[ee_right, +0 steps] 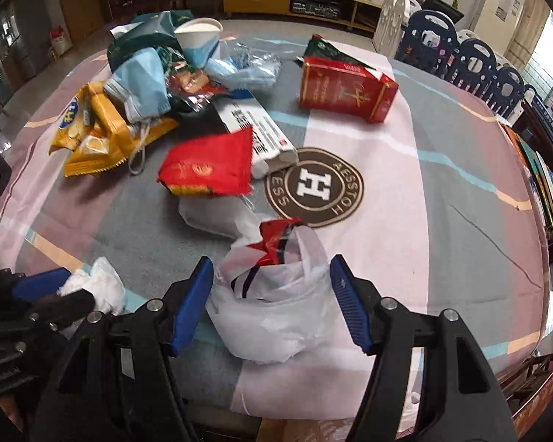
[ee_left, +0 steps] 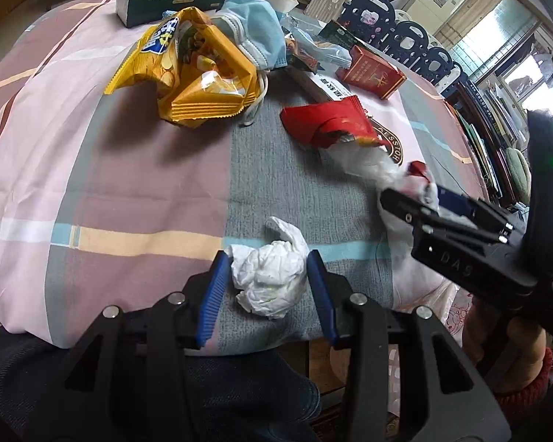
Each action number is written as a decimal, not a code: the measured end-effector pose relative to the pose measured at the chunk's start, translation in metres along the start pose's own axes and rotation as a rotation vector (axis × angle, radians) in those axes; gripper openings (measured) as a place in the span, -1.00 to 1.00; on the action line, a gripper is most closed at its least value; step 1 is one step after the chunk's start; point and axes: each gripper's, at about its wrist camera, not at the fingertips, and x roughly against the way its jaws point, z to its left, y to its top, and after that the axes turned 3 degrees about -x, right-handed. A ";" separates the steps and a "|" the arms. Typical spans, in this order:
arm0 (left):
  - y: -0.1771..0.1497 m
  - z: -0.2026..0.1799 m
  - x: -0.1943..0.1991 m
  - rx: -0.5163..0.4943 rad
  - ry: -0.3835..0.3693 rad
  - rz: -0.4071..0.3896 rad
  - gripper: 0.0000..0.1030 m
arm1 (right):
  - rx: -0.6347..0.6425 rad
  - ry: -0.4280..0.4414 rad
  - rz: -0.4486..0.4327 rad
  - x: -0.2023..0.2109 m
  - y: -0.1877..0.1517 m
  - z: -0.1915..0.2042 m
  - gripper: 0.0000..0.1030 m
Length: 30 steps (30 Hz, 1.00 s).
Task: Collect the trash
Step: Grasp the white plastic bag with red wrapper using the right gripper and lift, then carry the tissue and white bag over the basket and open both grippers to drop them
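White crumpled tissue lies at the bench's near edge between the released left hand-held gripper's pads. Close squarely on its bulk. The right hand-held gripper, also released, straddles the bag.

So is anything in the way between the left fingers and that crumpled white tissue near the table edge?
Nothing visible. The crumpled tissue already sits between the left gripper's open blue fingers, with no other trash in the gap. The white plastic bag lies just to its right, between the right gripper's fingers.
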 end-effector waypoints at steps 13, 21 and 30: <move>0.000 -0.018 -0.007 -0.094 0.038 0.026 -0.07 | -0.138 0.035 -0.011 0.000 -0.011 -0.035 0.26; 0.000 -0.021 -0.011 -0.114 0.029 0.038 -0.38 | -0.136 0.019 0.020 -0.011 -0.021 -0.029 -0.11; -0.006 -0.020 0.022 -0.075 0.032 -0.106 -0.46 | -0.115 0.008 -0.143 0.056 -0.017 -0.034 -0.35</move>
